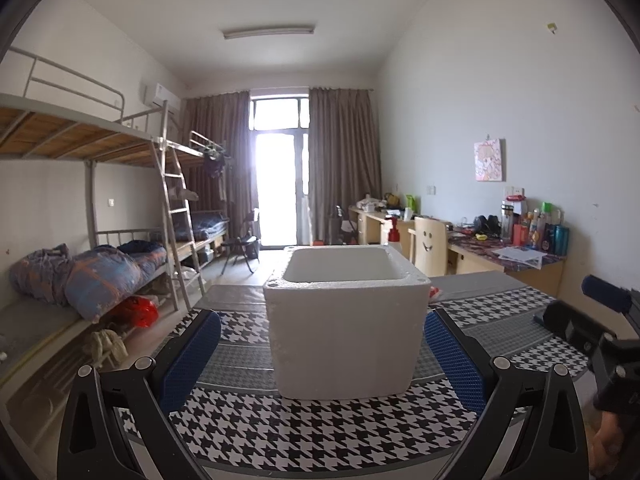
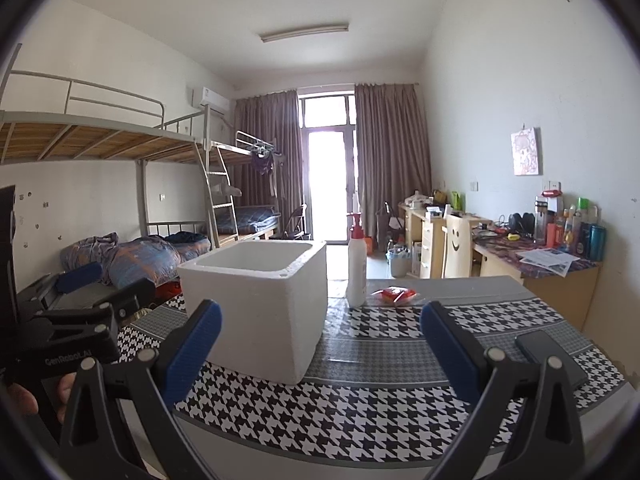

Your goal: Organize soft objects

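Note:
A white foam box with an open top stands on the houndstooth table. My left gripper is open, its blue pads wide on either side of the box front, not touching it. In the right wrist view the foam box sits left of centre, and my right gripper is open with nothing between its fingers. A small red soft packet lies on the table behind, beside a white pump bottle. The box's inside is hidden.
A dark phone lies on the table at the right. Bunk beds with bedding line the left wall. Desks with bottles and a chair stand along the right wall. A hand holds the other gripper's handle.

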`<state>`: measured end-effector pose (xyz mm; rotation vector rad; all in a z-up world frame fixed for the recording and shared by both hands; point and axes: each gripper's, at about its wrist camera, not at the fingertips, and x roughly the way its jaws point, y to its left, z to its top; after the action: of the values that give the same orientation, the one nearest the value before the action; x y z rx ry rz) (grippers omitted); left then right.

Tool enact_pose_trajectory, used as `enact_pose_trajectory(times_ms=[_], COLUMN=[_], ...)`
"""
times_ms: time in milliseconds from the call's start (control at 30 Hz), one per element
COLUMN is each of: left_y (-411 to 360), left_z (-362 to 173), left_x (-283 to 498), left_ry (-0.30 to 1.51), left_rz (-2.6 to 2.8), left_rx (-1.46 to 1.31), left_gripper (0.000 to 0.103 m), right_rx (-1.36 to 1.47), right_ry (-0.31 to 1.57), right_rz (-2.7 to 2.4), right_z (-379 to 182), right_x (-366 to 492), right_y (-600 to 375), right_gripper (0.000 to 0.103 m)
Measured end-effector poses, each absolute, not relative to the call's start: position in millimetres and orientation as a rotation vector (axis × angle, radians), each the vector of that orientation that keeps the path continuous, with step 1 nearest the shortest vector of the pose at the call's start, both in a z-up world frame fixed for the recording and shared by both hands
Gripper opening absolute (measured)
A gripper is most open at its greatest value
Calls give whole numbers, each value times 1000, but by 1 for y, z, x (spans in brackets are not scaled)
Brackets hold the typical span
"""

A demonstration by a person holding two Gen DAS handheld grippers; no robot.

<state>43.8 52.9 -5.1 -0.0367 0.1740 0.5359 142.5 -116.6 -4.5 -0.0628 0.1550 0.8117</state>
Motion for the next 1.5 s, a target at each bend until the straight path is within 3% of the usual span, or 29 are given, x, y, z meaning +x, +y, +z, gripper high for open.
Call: enact_pose_trajectory(times_ms=[1500], left_y=[45], left_z=[-22], left_x=[42], left_ry=[234], left_rz=[508], left_rx=[-46], left_gripper=[102], right_rx=[-69], right_ry=[196], right_rz=[785], right_z=[-24], right_x=[140], right_y=[-119], right_gripper=[101])
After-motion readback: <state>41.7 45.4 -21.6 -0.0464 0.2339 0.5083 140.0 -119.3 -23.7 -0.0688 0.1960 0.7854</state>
